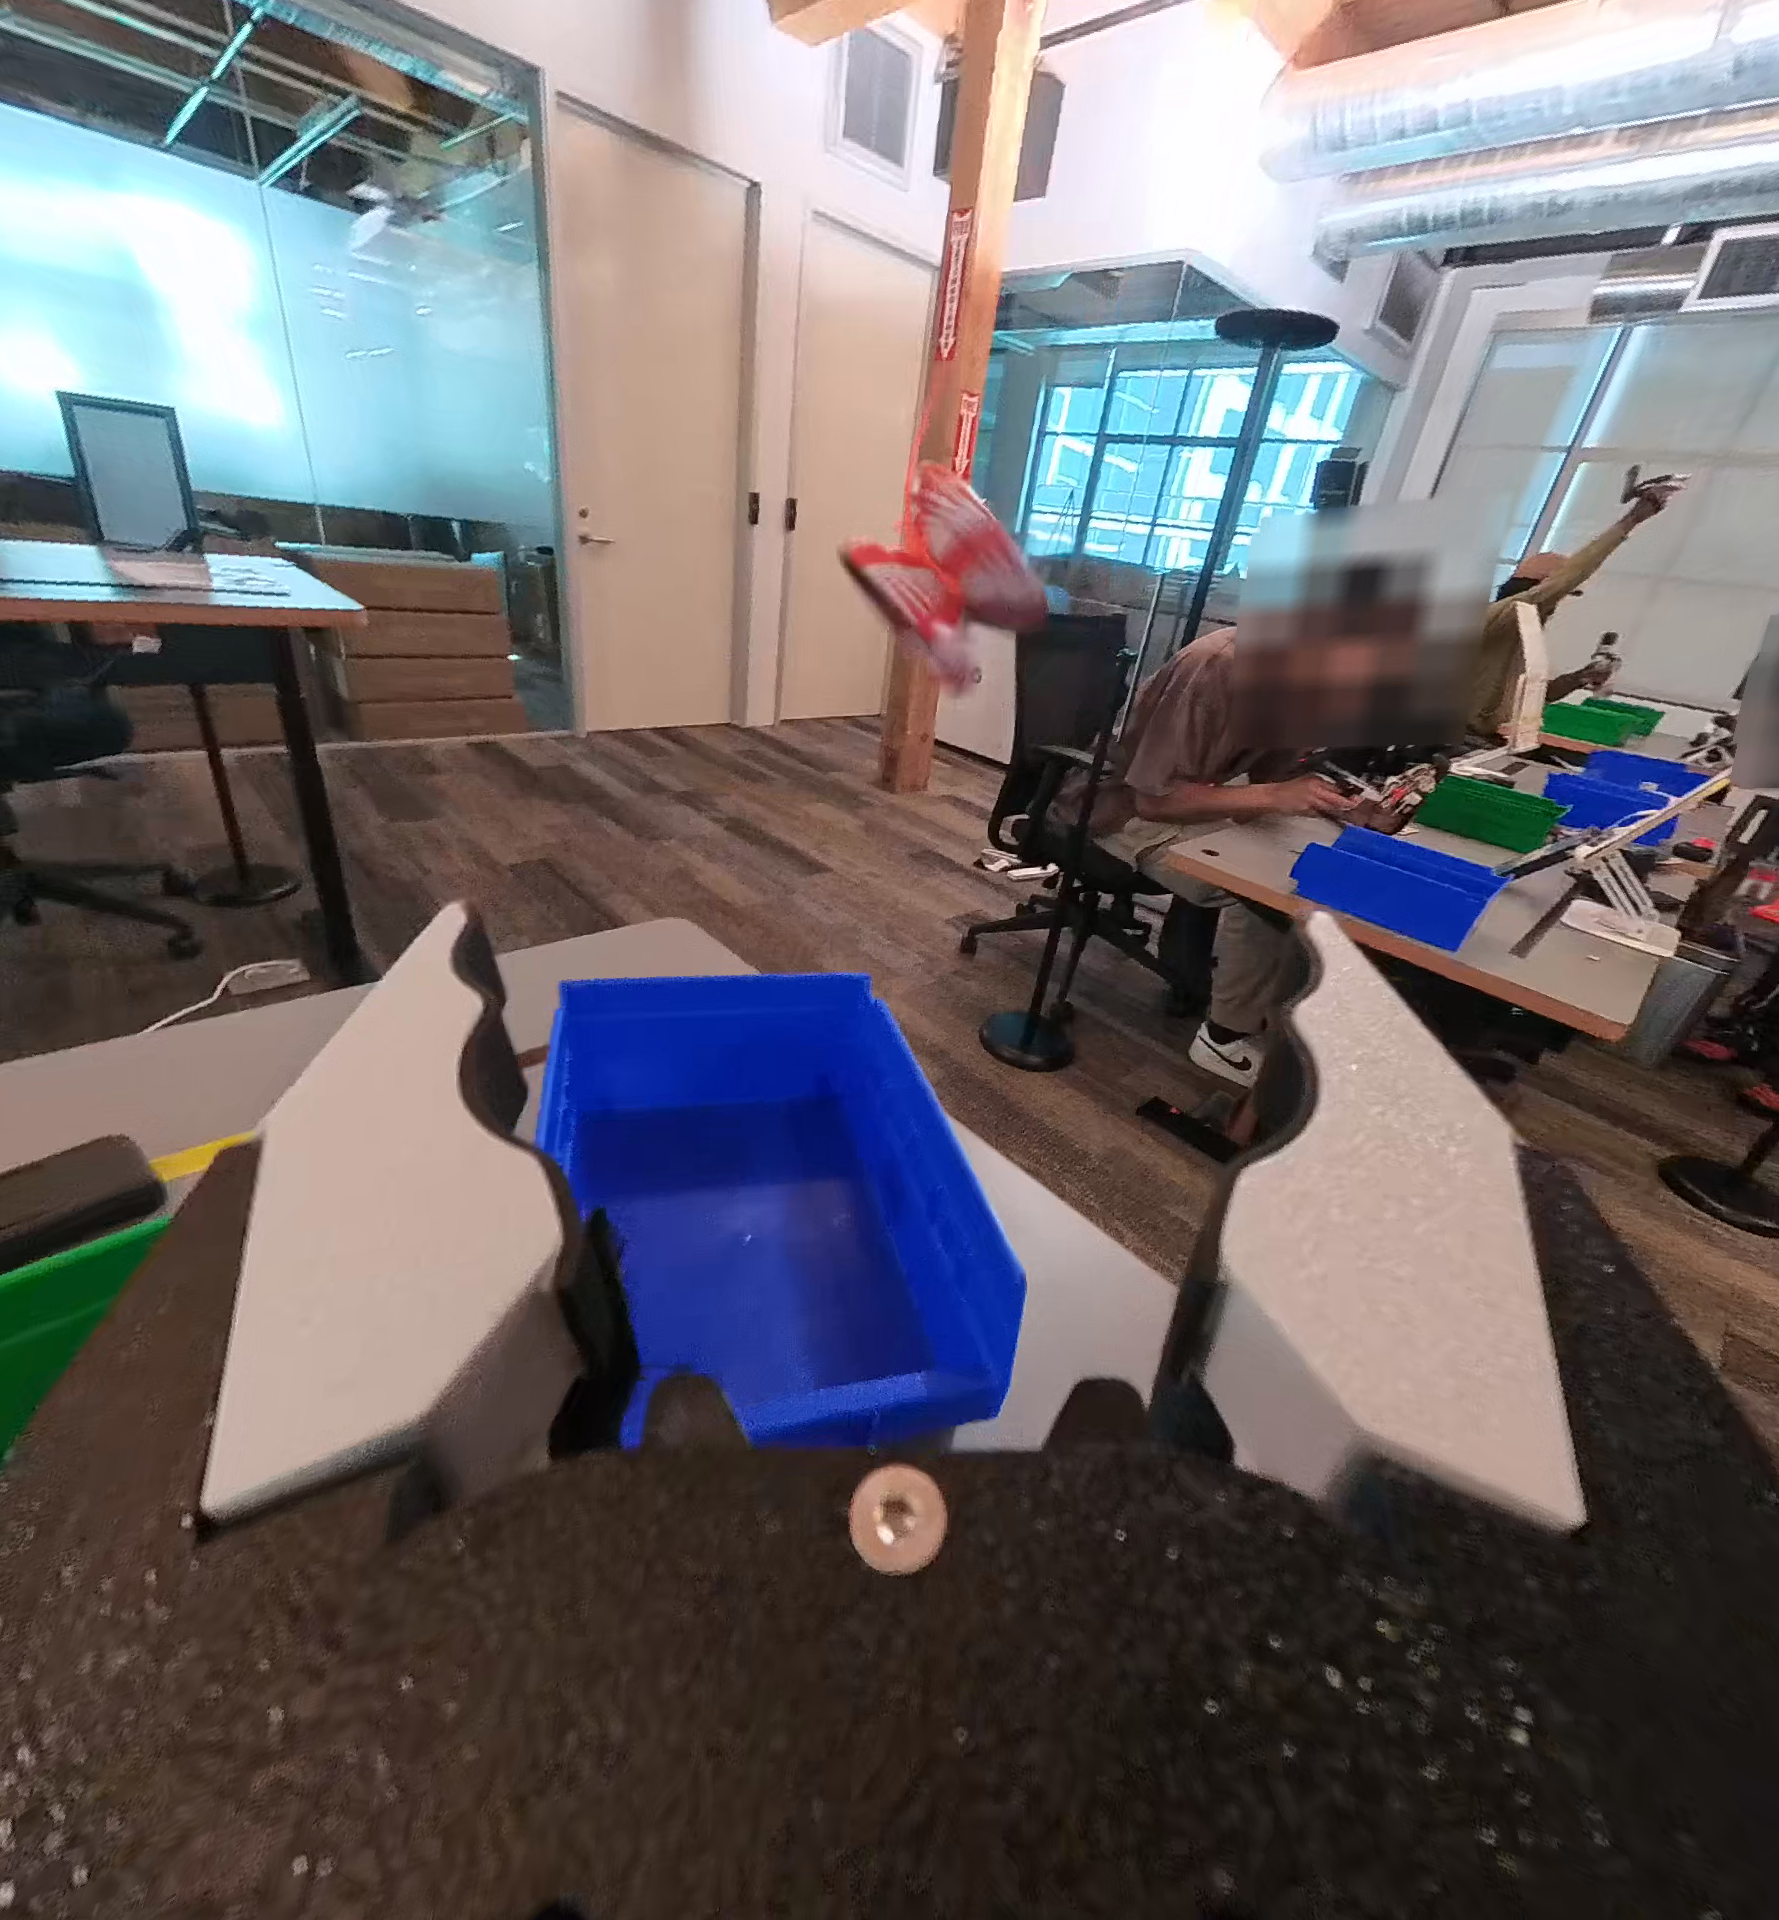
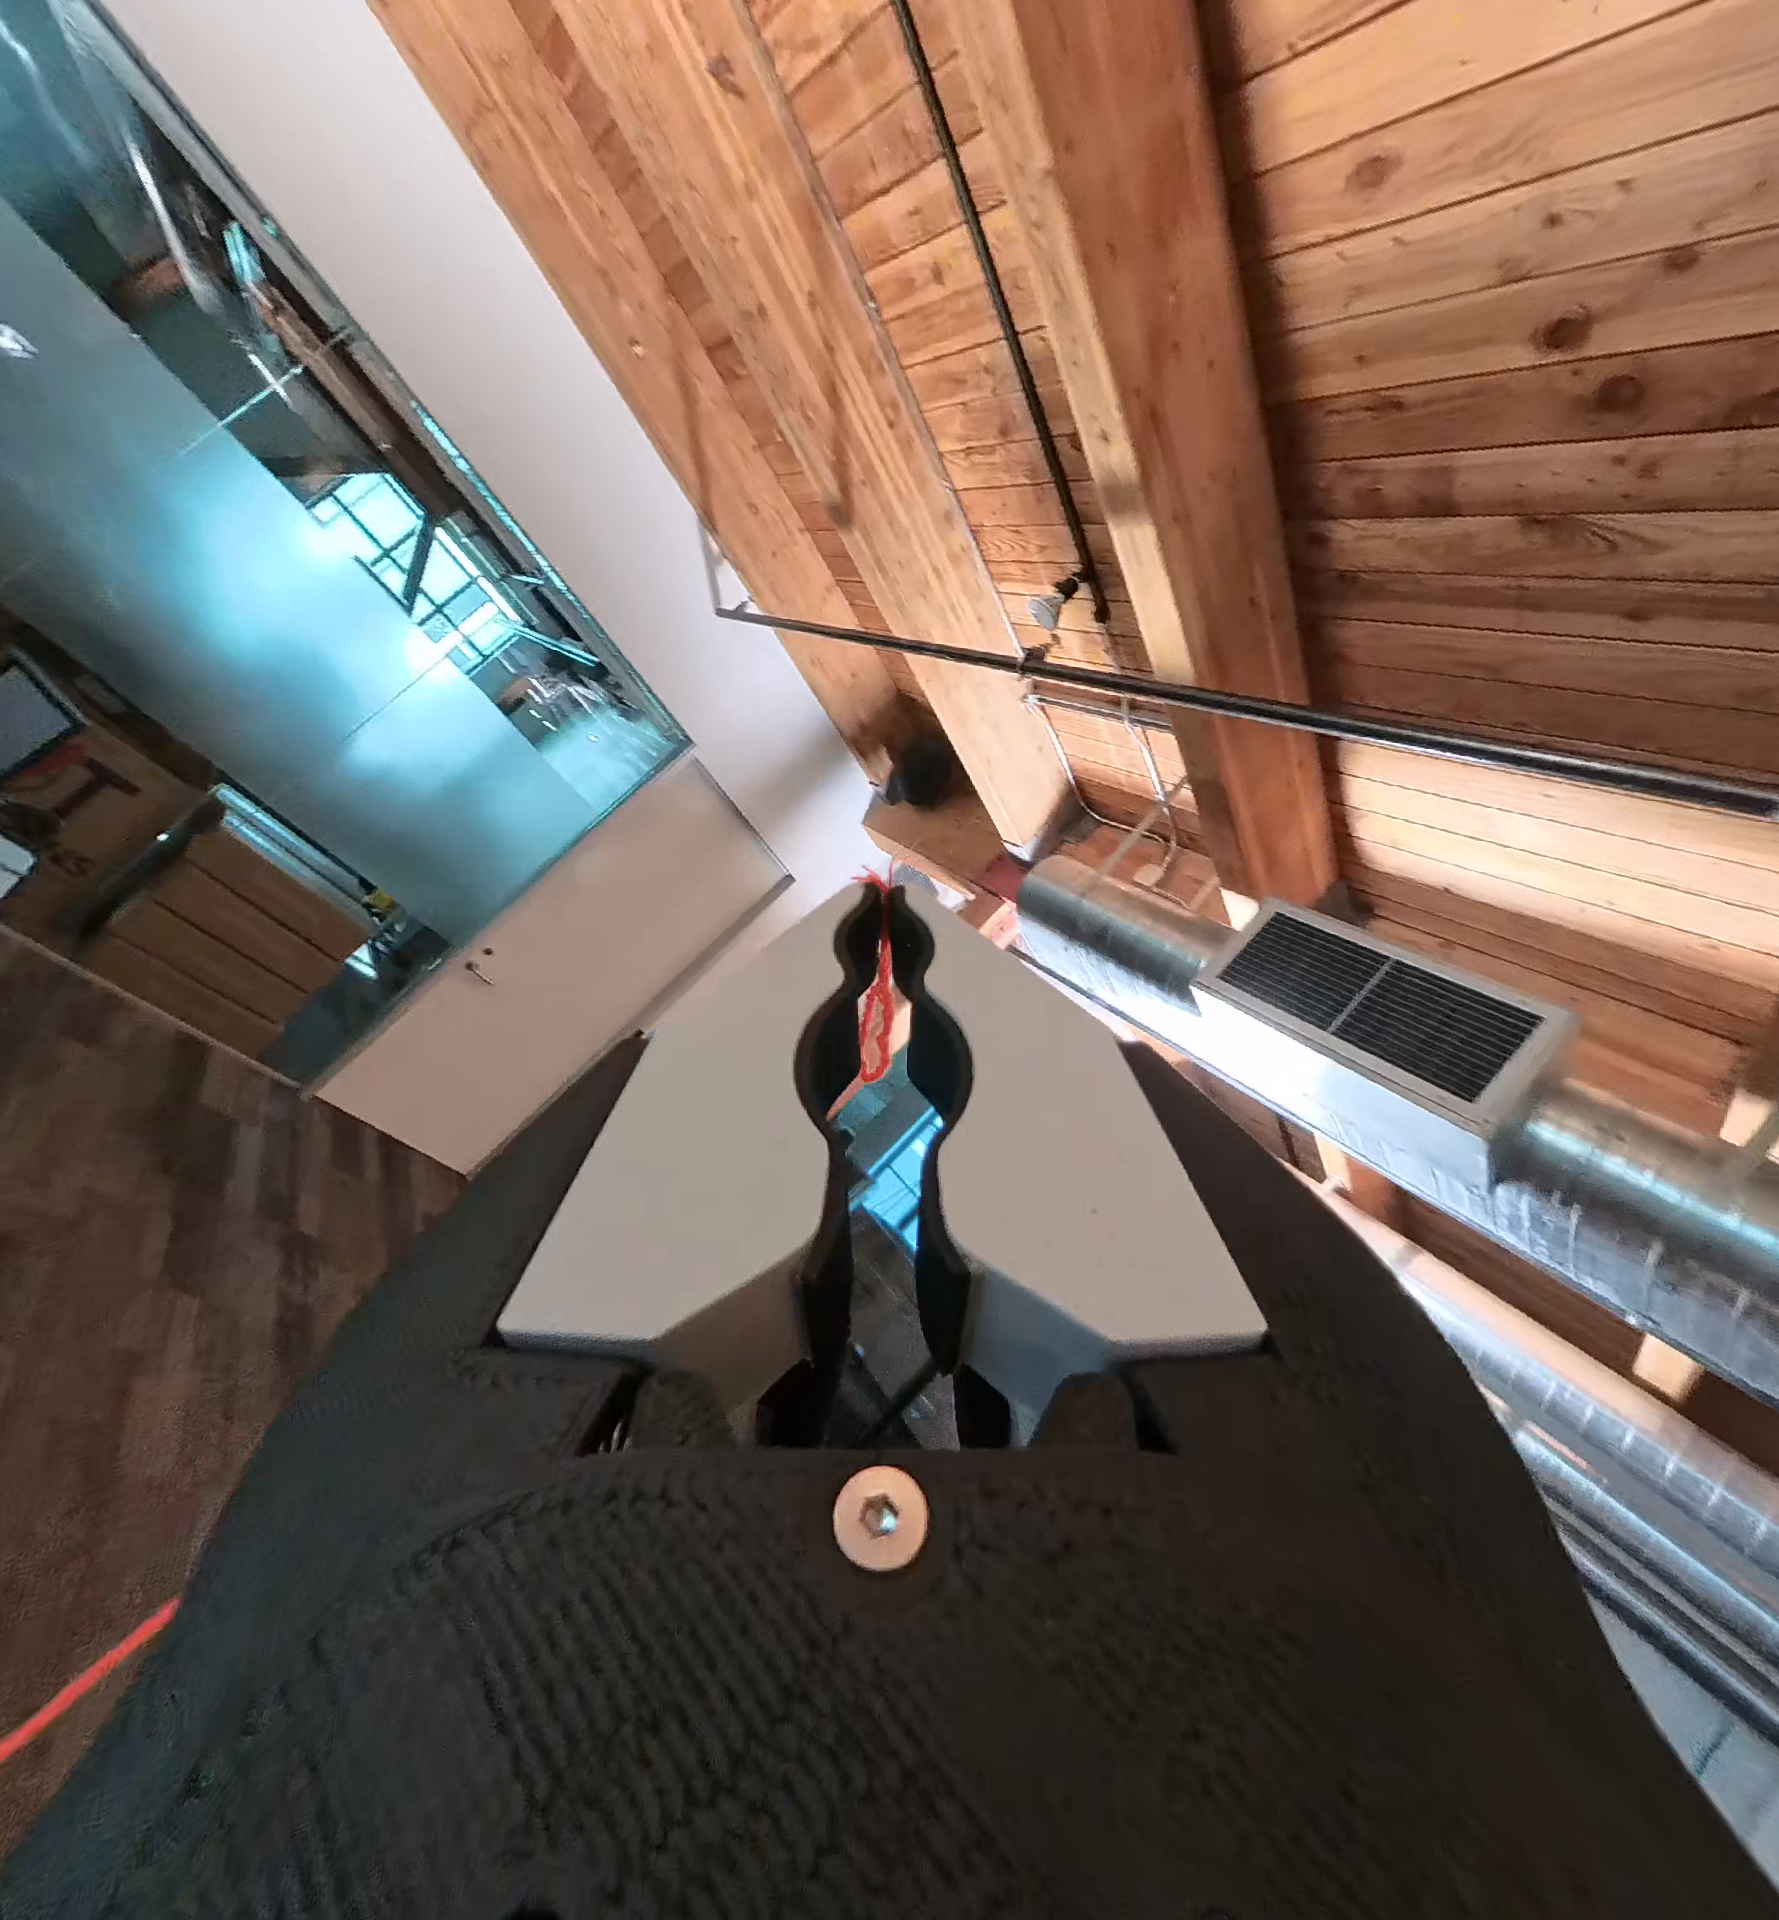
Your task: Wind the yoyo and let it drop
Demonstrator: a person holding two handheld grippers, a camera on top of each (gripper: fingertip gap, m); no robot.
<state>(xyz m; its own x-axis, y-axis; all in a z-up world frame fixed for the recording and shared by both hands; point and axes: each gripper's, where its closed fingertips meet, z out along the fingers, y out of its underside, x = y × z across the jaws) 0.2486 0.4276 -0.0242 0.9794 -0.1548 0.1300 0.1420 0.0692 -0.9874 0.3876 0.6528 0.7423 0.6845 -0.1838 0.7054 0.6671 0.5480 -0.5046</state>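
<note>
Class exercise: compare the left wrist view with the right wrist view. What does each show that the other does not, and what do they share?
Only the left wrist view shows the red yoyo hanging blurred in the air, the empty blue bin on the table below it, and the open left gripper. Only the right wrist view shows the right gripper tilted up toward the wooden ceiling, shut on the red string. Both share the string, the glass wall and the wood-look floor.
</note>
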